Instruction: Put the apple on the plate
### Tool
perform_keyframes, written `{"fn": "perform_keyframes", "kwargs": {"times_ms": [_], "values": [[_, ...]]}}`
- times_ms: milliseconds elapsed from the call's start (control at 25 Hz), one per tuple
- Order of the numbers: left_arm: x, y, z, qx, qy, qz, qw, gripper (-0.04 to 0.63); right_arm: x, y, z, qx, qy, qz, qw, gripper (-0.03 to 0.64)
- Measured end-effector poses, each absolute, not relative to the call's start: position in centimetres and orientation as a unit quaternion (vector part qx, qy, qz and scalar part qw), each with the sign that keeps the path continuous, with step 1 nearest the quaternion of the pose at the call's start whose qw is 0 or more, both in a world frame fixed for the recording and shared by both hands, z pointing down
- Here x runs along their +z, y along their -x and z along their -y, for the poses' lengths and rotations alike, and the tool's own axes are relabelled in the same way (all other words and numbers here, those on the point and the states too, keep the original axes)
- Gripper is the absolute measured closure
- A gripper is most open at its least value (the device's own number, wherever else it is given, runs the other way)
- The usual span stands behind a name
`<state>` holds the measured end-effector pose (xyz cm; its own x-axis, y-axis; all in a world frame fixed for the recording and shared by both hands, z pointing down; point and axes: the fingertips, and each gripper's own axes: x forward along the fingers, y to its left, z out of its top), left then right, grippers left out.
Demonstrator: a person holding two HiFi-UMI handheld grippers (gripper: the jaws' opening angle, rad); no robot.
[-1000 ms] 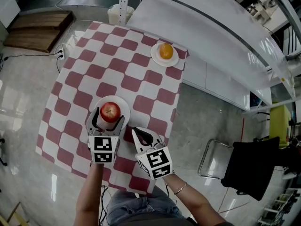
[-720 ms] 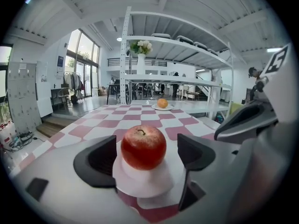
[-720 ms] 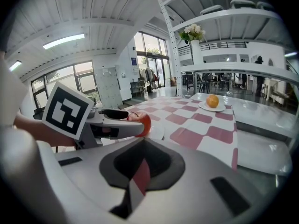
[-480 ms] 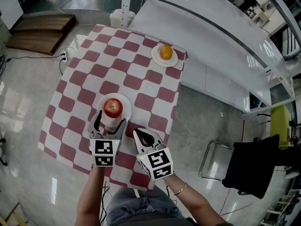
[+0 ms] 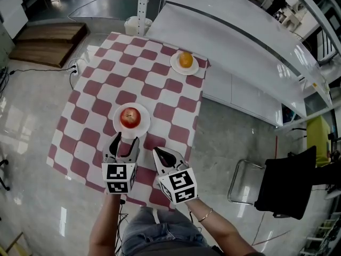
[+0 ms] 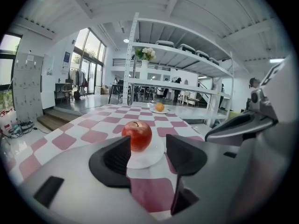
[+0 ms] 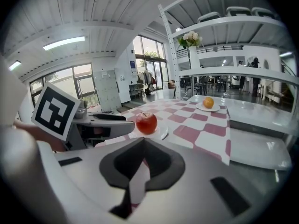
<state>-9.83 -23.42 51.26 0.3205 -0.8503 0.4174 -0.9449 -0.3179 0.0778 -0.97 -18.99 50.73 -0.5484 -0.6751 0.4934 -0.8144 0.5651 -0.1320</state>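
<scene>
A red apple (image 5: 130,117) sits upright on a white plate (image 5: 143,127) on the red-and-white checked table. My left gripper (image 5: 127,140) hangs just short of the plate's near rim, its jaws closing with nothing between them. In the left gripper view the apple (image 6: 137,135) and the plate (image 6: 148,160) lie beyond the fingertips. My right gripper (image 5: 158,152) is beside it to the right, jaws shut and empty. In the right gripper view the apple (image 7: 146,123) lies ahead to the left of that gripper (image 7: 142,143).
An orange (image 5: 185,60) rests on a second small plate at the table's far right corner. A white shelf unit (image 5: 240,41) runs along the table's right side. A chair (image 5: 242,183) stands on the floor to the right, a wooden platform (image 5: 48,39) at the far left.
Both grippers have drawn back toward the person, away from the plate. The left jaws, wide either side of the apple before, now stand clear of it and narrower. The apple stays on the plate.
</scene>
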Motion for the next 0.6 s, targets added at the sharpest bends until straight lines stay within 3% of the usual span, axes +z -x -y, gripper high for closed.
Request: {"fn": "perform_keyframes", "kwargs": {"times_ms": [320, 600], "values": [[49.3, 10.4, 20.2, 0.113, -0.803, 0.562, 0.162, 0.496, 49.8, 1.3, 16.3, 0.168, -0.438, 0.862, 0.191, 0.606], [47.6, 11.4, 17.8, 0.093, -0.806, 0.561, 0.163, 0.557, 48.7, 1.5, 14.5, 0.16, -0.449, 0.86, 0.181, 0.606]]}}
